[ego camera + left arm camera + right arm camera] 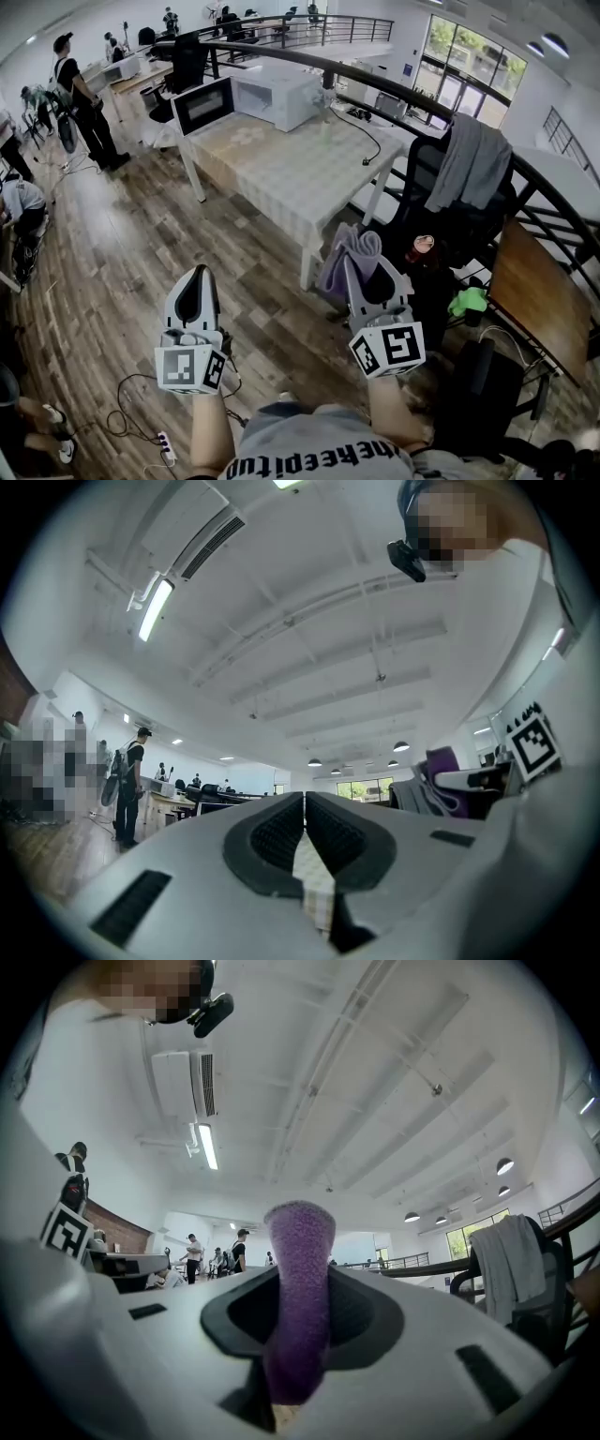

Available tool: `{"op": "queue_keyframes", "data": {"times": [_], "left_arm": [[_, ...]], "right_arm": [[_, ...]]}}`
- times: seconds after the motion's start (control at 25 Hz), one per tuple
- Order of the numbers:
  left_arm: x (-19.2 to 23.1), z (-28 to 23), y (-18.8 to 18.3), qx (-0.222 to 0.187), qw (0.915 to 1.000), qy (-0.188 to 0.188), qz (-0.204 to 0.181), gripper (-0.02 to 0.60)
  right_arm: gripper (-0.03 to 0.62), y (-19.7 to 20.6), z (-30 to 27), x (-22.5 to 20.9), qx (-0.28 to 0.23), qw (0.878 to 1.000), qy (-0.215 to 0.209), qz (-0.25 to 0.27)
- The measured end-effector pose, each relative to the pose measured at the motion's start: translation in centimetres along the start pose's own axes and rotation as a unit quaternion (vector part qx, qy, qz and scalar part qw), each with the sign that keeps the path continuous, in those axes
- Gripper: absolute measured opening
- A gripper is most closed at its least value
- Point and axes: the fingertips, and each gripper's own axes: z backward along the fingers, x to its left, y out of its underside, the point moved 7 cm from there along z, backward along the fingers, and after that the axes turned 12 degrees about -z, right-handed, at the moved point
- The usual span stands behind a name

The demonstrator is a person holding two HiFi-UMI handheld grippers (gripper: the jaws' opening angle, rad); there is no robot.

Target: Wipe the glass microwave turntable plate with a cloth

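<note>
Right gripper [373,270] at lower centre clamped on purple cloth [299,1279]; left gripper [199,278], lower left, jaws together.

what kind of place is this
Probably an open-plan office or workshop on a mezzanine: a white table with a microwave, office chairs at desks further back, and a black railing along the floor's edge.
</note>
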Motion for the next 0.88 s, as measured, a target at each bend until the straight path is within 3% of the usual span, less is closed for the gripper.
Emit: {"op": "queue_keyframes", "data": {"times": [0.4, 0.88], "left_arm": [[3.7, -2.1, 2.2, 0.001, 0.9999, 0.010, 0.010, 0.011], [7.1, -9.6, 5.2, 0.005, 0.9999, -0.010, 0.003, 0.011]], "right_arm": [[0.112, 2.0, -3.7, 2.0, 0.013, 1.000, 0.000, 0.004], [0.110, 4.2, -13.4, -0.8, 0.014, 1.000, -0.019, -0.004]]}}
